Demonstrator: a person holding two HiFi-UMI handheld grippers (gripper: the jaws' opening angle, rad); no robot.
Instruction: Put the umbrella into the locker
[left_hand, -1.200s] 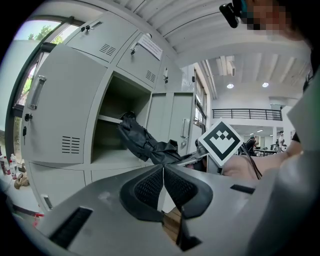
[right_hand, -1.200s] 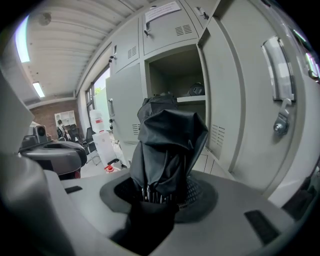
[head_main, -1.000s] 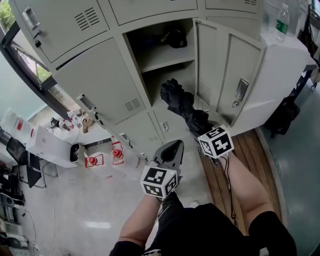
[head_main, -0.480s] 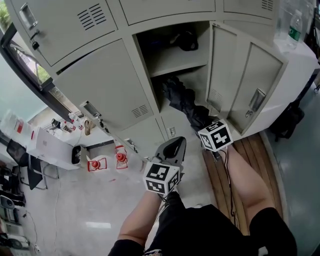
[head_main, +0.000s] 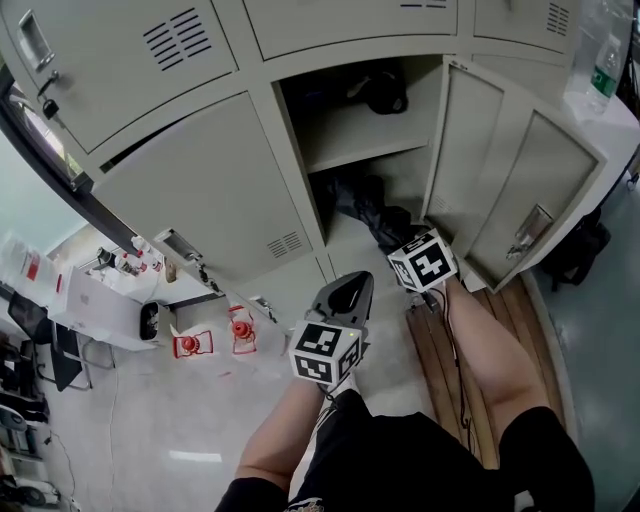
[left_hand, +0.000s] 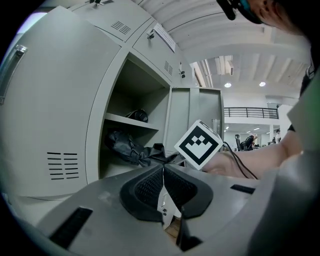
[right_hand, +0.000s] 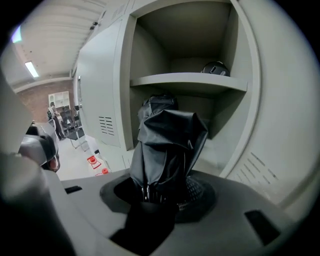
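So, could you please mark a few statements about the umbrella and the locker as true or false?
The right claw grips the black folded umbrella. True.
The left claw is wide open. False: its jaws are together, holding nothing.
The pale grey metal locker has its door shut. False: it stands open.
A dark object lies on the locker's shelf. True.
The umbrella's tip is above that shelf. False: it is below it.
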